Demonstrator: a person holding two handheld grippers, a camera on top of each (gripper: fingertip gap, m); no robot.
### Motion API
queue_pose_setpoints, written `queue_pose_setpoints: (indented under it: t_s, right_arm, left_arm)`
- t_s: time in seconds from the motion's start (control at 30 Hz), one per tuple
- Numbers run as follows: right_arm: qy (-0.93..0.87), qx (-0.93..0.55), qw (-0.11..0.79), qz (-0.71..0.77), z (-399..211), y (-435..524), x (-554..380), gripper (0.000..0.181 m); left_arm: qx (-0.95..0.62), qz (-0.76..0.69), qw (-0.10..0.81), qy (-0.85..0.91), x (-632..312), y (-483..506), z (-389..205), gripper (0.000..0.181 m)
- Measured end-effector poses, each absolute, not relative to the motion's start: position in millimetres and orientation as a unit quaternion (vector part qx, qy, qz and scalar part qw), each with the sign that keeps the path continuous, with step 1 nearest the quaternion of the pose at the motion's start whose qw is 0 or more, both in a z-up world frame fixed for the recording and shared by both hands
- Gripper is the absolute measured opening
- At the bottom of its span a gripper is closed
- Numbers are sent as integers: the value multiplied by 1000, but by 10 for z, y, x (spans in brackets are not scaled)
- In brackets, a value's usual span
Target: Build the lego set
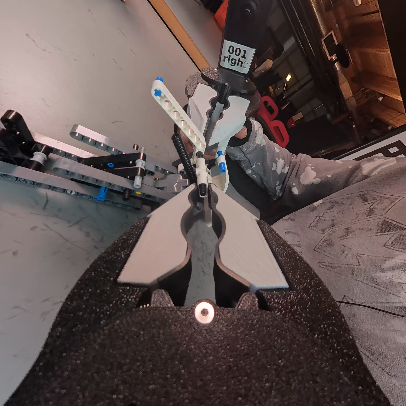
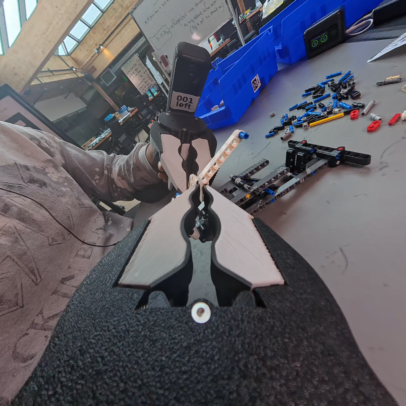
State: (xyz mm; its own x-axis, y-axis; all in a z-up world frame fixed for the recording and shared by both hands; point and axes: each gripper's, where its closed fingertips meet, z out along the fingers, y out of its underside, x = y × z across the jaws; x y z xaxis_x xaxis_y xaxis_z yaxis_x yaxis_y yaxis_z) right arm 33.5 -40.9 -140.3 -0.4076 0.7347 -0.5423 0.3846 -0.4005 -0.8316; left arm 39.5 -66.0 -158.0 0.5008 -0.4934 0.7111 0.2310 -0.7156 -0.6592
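Two grippers meet tip to tip above the grey table (image 2: pixel 329 241), both clenched on one small white sub-assembly (image 1: pixel 202 169) held off the surface. Left gripper (image 1: pixel 203 193): jaws nearly together, pinching the lower end of the white piece; a black pin and a thin white part sit in the narrow gap between its fingers (image 1: pixel 167 237). Right gripper (image 2: pixel 201 191): jaws likewise closed on the piece from the opposite side, with small black and grey parts lodged in the hollow between its fingers (image 2: pixel 241 246).

From the pinched junction a white holed beam (image 1: pixel 179 117) slants up and away, a blue pin (image 1: pixel 157 92) in its far end. A black ribbed hose (image 1: pixel 184 158) runs just beside the beam in the left wrist view.

Beyond the tips, the larger grey-and-black chassis (image 2: pixel 292 175) lies flat on the table, apart from both grippers. Farther off sits a scatter of loose pieces (image 2: pixel 329 105), blue, black, red, one yellow axle. Blue bins (image 2: pixel 246 83) stand behind them. A grey speckled sleeve (image 1: pixel 274 162) shows behind the right gripper.
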Motion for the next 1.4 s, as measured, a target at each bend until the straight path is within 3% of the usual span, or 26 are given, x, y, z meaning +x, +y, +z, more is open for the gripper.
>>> queue_pose_setpoints:
  t_s: [1.1, 1.4]
  right_arm:
    - [-531, -529, 144, 647, -1397, -411, 345, 9]
    - [-532, -534, 144, 641, -1420, -358, 289, 3]
  left_arm:
    - [-788, -495, 360, 72, 371, -648, -1610, 7]
    - [-797, -476, 361, 85, 358, -609, -1613, 7]
